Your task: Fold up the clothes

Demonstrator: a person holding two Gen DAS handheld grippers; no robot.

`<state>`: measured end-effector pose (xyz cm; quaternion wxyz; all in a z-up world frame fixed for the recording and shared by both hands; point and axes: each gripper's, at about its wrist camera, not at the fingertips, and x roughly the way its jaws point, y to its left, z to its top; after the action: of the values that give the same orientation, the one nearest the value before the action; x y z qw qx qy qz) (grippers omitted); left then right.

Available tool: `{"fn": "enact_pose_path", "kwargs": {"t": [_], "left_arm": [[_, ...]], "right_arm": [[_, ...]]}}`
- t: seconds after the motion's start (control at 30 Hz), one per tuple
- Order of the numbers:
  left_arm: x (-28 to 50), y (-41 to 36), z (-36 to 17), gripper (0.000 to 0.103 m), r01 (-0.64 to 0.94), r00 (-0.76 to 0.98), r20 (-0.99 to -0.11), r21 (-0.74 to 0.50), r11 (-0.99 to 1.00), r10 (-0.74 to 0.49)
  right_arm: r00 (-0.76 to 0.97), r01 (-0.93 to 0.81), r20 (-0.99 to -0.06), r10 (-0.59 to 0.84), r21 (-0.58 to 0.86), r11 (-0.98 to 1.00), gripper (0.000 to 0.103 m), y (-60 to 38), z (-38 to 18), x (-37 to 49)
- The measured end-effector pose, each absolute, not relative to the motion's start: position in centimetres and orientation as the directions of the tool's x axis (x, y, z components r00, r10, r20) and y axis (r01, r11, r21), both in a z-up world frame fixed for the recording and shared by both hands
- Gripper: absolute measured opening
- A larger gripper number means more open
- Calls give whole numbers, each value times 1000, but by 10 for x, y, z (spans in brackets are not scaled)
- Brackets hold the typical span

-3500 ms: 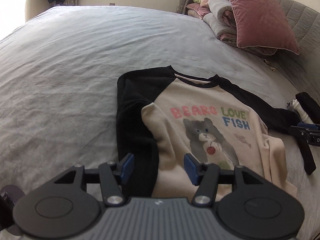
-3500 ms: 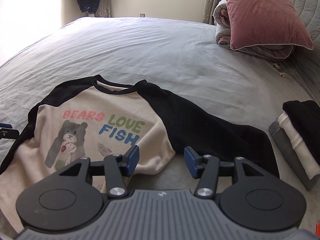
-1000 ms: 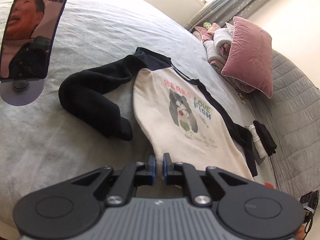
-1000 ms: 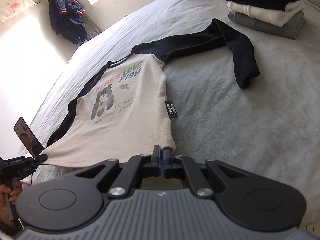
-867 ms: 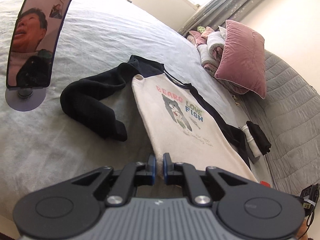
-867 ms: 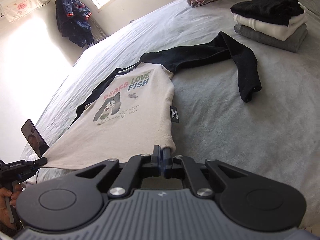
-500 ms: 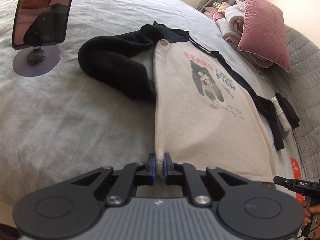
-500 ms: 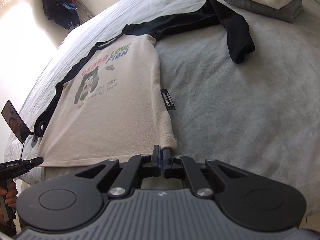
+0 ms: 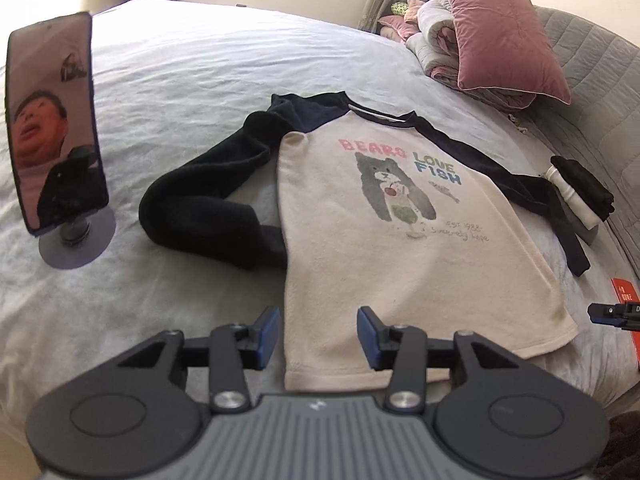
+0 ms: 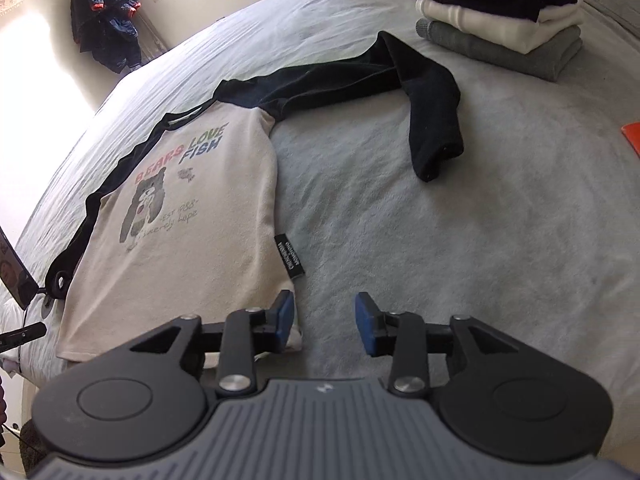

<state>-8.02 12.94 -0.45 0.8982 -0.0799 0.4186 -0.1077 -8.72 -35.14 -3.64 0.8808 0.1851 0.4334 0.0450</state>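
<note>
A cream bear sweatshirt point(image 9: 408, 248) lies flat, centre frame, on a grey bed point(image 9: 200, 72). Left gripper point(image 9: 319, 334) and right gripper point(image 10: 325, 322) hover wide open and empty at its hem corners. Spreading looks done; next, probably folding in a black sleeve point(image 10: 432, 120).

left gripper point(image 9: 318, 336): jaws apart | sweatshirt point(image 9: 400, 240): flat on bed point(image 9: 200, 64)
</note>
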Motion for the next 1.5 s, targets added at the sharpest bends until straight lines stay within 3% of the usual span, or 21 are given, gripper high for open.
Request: {"fn": "enact_pose_path", "kwargs": {"t": [0.2,0.53,0.57,0.6,0.63,0.8,0.9,0.97,1.1,1.23,1.3,1.5], "left_arm": [[-54,76,16,52,216,617,-718,-241,946,-324],[21,-38,27,53,371,567,-716,-219,903,-407],[32,-51,27,53,387,559,-717,-219,896,-417],[41,-63,26,53,400,550,-718,-221,890,-426],[49,-74,24,53,409,541,-720,-226,884,-435],[80,-150,5,53,481,470,-734,-252,840,-490],[93,-195,-9,53,523,421,-745,-267,810,-517],[102,-226,-18,53,550,388,-751,-277,788,-534],[117,-281,-39,50,602,307,-770,-299,741,-560],[121,-313,-54,50,622,257,-781,-317,716,-570],[120,-324,-59,50,632,258,-782,-308,711,-568],[124,-319,-46,50,670,366,-731,-222,709,-575]], "right_arm": [[682,127,-710,173,348,929,42,-384,-22,-65],[681,375,-714,165,532,759,42,-443,-67,-9],[685,380,-703,192,569,729,39,-447,-73,-9],[689,384,-691,219,605,697,24,-452,-78,-9],[693,389,-677,246,639,664,17,-456,-84,-9],[762,395,-577,294,774,495,12,-481,-89,-16],[798,419,-558,229,786,455,12,-498,-79,-25],[803,453,-579,143,748,485,18,-511,-70,-29],[795,515,-607,19,691,507,18,-536,-63,-31],[803,518,-596,-9,690,506,23,-554,-60,-31],[807,519,-590,-27,686,509,40,-559,-60,-31],[814,504,-581,6,712,489,40,-568,-71,-24]]}}
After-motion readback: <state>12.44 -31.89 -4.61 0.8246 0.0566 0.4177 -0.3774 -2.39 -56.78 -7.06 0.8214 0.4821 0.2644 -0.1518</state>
